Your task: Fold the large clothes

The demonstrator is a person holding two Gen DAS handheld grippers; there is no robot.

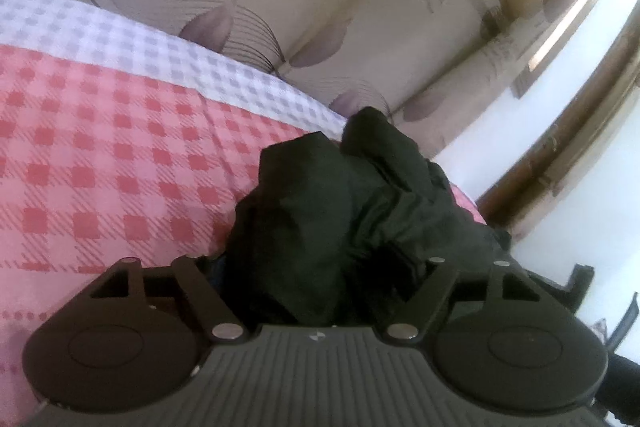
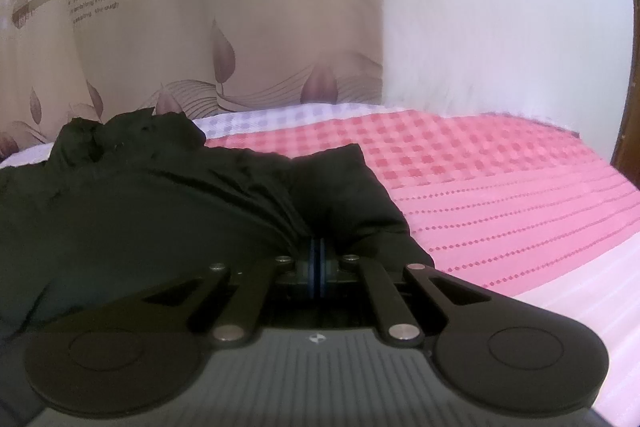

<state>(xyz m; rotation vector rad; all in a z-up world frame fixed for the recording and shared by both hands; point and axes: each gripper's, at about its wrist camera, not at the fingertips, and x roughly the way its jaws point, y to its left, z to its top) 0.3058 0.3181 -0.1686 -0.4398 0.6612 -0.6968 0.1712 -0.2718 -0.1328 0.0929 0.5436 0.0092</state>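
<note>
Here a dark, puffy, crumpled black jacket (image 2: 168, 203) lies bunched on the pink checked bedspread (image 2: 500, 187), pinched by the right gripper (image 2: 316, 259), filling the spread left gripper (image 1: 320, 267).

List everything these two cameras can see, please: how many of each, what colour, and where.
Bulky dark green padded garment: one, dark green, crumpled on the bed, in front of both tools.
Pink-and-red checked bedsheet: one, with a pale lilac checked band at the far edge and dotted stripes nearer, covering the bed.
Beige leaf-print curtain with lettering: one, beige with brownish-purple leaves, hanging behind the bed.
White wall: one, plain, beside the curtain.
Brown wooden frame: one, at the edge of the left camera's view.
Left gripper: one, black, jaws spread with garment fabric bunched between them.
Right gripper: one, black with blue pads, jaws shut on a fold of the garment.
</note>
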